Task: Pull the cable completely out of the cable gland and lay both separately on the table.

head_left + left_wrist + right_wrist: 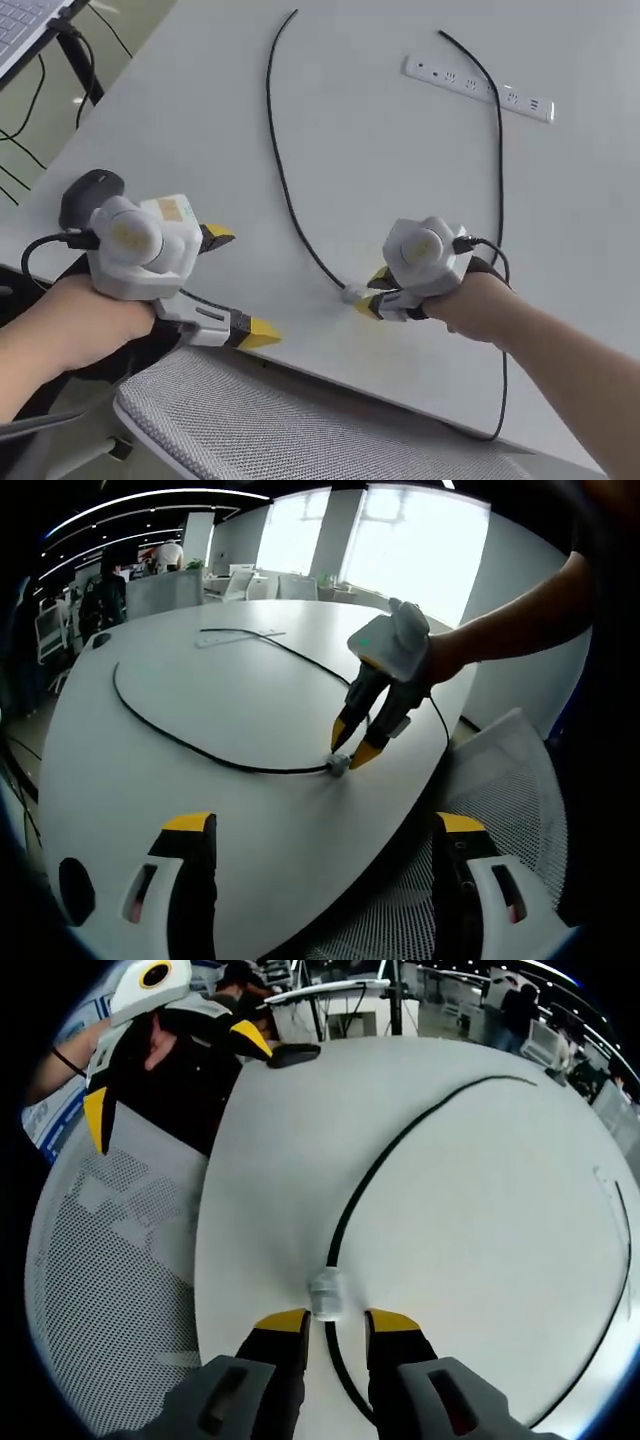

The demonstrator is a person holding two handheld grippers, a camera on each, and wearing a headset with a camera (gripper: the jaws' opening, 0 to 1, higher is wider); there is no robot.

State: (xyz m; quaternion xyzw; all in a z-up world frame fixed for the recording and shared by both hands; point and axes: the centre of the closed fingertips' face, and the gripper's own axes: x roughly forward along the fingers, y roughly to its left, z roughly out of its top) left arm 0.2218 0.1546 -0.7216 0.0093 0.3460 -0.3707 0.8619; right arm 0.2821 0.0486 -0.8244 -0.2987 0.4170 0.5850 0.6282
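- Currently the gland (355,295) lies on the white table (400,150), close to its near edge, with the black cable (275,150) still running through it.
- From the gland the cable curves away across the table toward the far edge; in the right gripper view a short stretch of it (335,1360) also comes out of the gland's near side and passes back between that gripper's jaws.
- The right gripper (370,292) is down at the table, its yellow tips just beside the gland (325,1295); the jaws stand a narrow gap apart, with bare table showing either side of the cable, so they grasp nothing.
- The left gripper (240,287) is held off the table's near edge, above a mesh chair (250,420), well apart from the gland; its jaws are spread wide and empty.
- In the left gripper view the right gripper (352,748) points down at the gland (338,765).
- A power strip (478,88) lies at the far side, and a second cord (498,170) runs from beside it toward the near edge.
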